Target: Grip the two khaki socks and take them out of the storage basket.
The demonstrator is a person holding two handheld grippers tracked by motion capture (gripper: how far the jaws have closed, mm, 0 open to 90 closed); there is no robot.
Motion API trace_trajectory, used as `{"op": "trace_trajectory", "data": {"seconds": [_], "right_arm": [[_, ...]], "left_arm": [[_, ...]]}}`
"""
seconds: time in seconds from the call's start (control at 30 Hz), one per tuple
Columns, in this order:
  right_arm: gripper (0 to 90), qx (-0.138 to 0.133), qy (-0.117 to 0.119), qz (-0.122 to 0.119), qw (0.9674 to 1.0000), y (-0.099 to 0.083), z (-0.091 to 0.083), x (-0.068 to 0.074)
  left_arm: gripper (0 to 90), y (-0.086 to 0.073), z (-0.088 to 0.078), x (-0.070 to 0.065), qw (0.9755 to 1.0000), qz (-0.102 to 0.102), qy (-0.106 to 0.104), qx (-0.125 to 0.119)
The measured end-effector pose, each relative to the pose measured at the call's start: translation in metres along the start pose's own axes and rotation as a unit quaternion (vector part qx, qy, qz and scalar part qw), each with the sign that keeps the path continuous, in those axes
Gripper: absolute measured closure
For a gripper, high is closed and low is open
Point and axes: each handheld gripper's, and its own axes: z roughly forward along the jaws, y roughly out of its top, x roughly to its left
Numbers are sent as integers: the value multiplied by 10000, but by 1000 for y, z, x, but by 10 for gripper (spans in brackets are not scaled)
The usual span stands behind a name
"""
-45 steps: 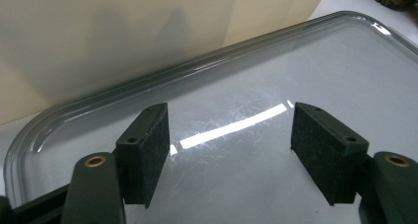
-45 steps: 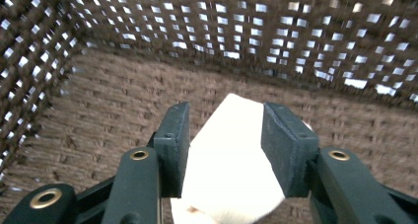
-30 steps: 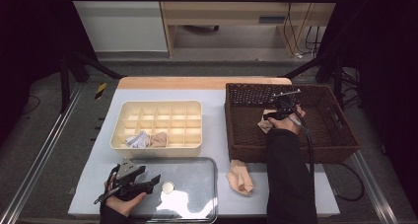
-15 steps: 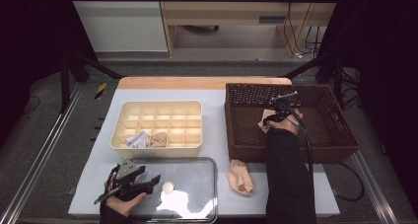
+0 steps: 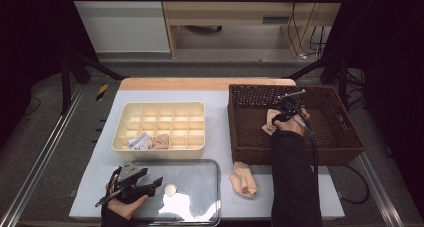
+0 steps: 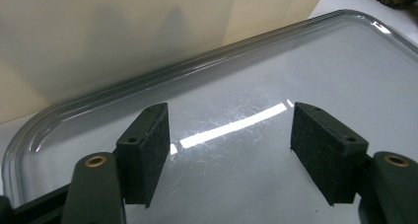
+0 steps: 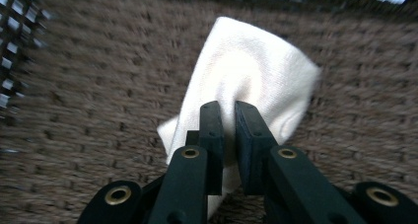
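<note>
Left gripper (image 5: 131,184) rests low at the near left of the table (image 5: 220,94), its two black pads (image 6: 148,152) wide apart with nothing between them, just over the clear lid (image 5: 200,187) that lies flat there. It looks parked, waiting out of the way while the other hand works. Behind it sits the cream tray (image 5: 160,112) with many little boxes; two small cloths (image 5: 150,142) are already tucked in the front row, so the job seems to be putting cloths into the boxes. Next along, one more pale cloth (image 5: 243,179) lies on the table just in front of the basket, ready for its turn. Inside the brown basket (image 5: 345,137), the right gripper (image 5: 277,118) has just been closing, and its jaws now pinch a folded cream cloth (image 7: 256,71). The pinch is on the near edge, likely so the cloth can be lifted out in one go. The cloth's long side runs away from the gripper, up and to the right in the right gripper view, with its free corner pointing at the basket's far wall.
</note>
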Motion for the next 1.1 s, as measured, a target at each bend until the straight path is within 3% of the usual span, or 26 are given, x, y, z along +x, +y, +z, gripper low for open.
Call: {"op": "trace_trajectory", "data": {"seconds": [0.07,0.13,0.23,0.4,0.7,0.73,1.1], "right_arm": [[830,-198,40,-44,9998,1,-8,-1],[829,-335,157,66,9993,2,-18,-1],[829,-663,256,-28,9975,3,-36,1],[828,-1169,538,-222,9914,1,-66,12],[829,-1892,1005,-655,9746,-19,-112,35],[829,-2022,1110,-721,9703,-22,-119,39],[829,-2595,1666,-1087,9450,-56,-156,62]], "left_arm": [[307,0,0,0,10000,-1,-7,8],[307,0,0,0,10000,-1,-3,12],[307,0,0,0,10000,-8,-6,9],[307,0,-1,-1,10000,-6,-3,-13],[307,1,-1,-2,10000,6,-6,-25],[307,1,-1,-2,10000,4,-7,-29],[307,2,-2,-3,10000,30,-12,-45]]}}
